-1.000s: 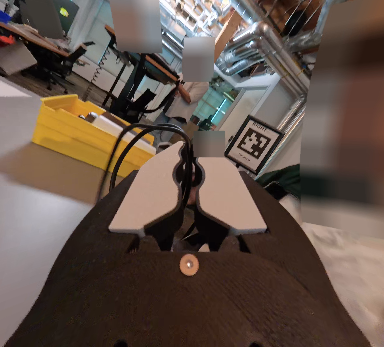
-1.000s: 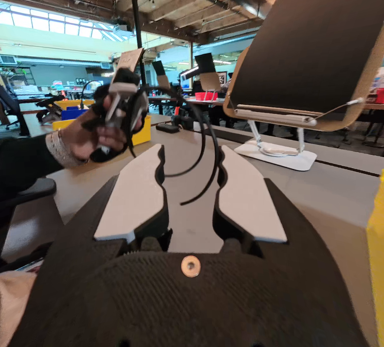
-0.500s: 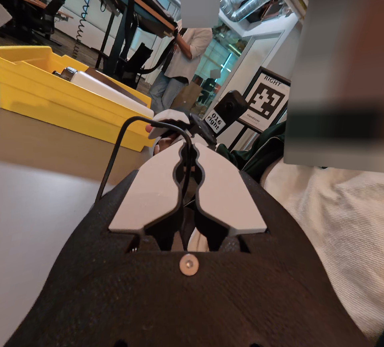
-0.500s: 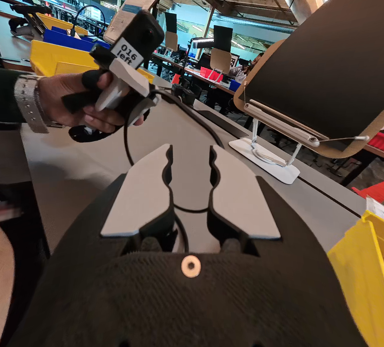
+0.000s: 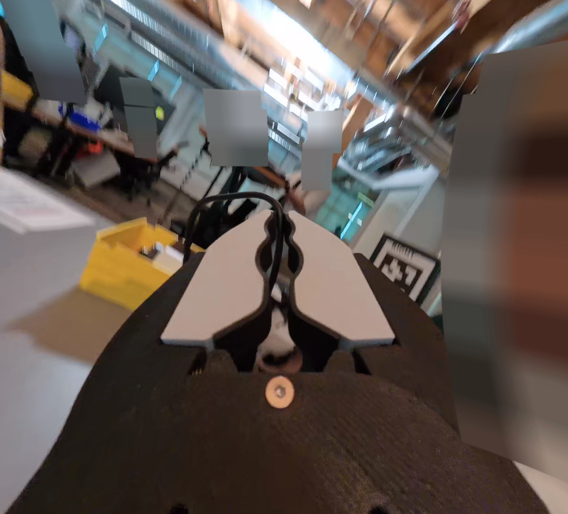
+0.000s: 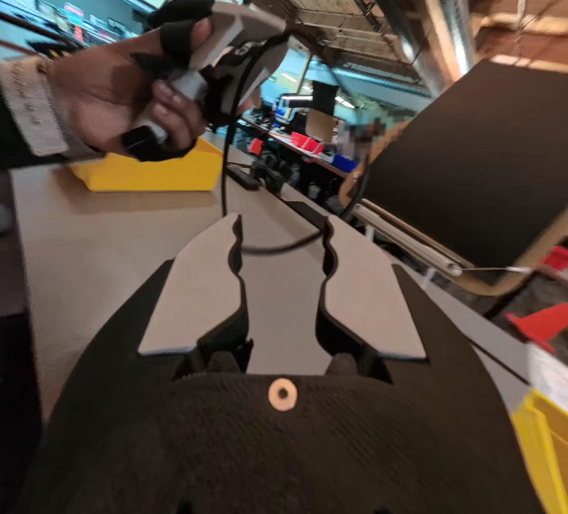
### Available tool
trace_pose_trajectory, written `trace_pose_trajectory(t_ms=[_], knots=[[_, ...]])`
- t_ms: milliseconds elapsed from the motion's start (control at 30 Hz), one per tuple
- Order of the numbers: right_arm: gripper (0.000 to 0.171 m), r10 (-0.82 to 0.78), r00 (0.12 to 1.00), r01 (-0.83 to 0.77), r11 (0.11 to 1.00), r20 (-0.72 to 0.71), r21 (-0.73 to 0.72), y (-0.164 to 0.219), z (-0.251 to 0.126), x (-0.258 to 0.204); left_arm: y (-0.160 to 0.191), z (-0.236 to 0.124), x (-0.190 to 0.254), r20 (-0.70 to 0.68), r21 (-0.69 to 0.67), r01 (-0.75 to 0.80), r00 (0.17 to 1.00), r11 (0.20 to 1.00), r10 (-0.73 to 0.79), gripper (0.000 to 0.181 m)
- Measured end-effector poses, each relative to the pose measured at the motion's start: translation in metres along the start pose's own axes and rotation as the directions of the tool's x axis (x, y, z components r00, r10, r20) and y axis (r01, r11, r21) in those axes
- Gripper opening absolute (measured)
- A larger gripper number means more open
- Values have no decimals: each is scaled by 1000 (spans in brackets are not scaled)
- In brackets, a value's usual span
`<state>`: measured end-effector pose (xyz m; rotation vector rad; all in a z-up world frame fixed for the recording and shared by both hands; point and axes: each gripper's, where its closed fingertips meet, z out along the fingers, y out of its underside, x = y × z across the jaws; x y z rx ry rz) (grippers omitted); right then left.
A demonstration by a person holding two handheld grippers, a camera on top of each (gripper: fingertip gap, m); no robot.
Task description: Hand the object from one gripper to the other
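A thin black cable (image 5: 278, 241) is pinched between the pads of my left gripper (image 5: 280, 216), which is shut on it and tilted up. The cable arches over to the left of the fingers. In the right wrist view the left gripper (image 6: 270, 50) is raised at the upper left, held by a hand (image 6: 116, 99), and the cable (image 6: 224, 179) hangs from it in a loop that sags across the tips of my right gripper (image 6: 281, 222). The right gripper is open, its jaws wide apart and empty, just above the table.
A yellow bin (image 5: 123, 268) sits on the grey table (image 6: 107, 238), also seen behind the hand in the right wrist view (image 6: 153, 173). A dark tablet on a white stand (image 6: 461, 176) is at the right. Another yellow bin (image 6: 547, 450) is at the lower right. A marker sign (image 5: 402, 268) stands behind. Tip to tip, the grippers are about 12 cm apart.
The left gripper has lifted and tilted upward with the cable. The right gripper's jaws have opened wider, and the cable loop now lies at its fingertips rather than deep between them.
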<state>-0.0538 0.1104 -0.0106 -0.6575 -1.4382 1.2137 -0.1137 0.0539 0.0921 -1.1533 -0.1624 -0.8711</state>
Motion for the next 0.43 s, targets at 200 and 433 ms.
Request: trace_pose_trajectory(t_ms=[200,433], knots=[[57,-21,1000,21,986,-4,163,-82,47,23,-77,-18,29,4,219,-92,996,971,94,3],[34,175,922,-241,957,345,160,-102,91,-18,-90,-29,46,20,186,-156,988,970,155,2]])
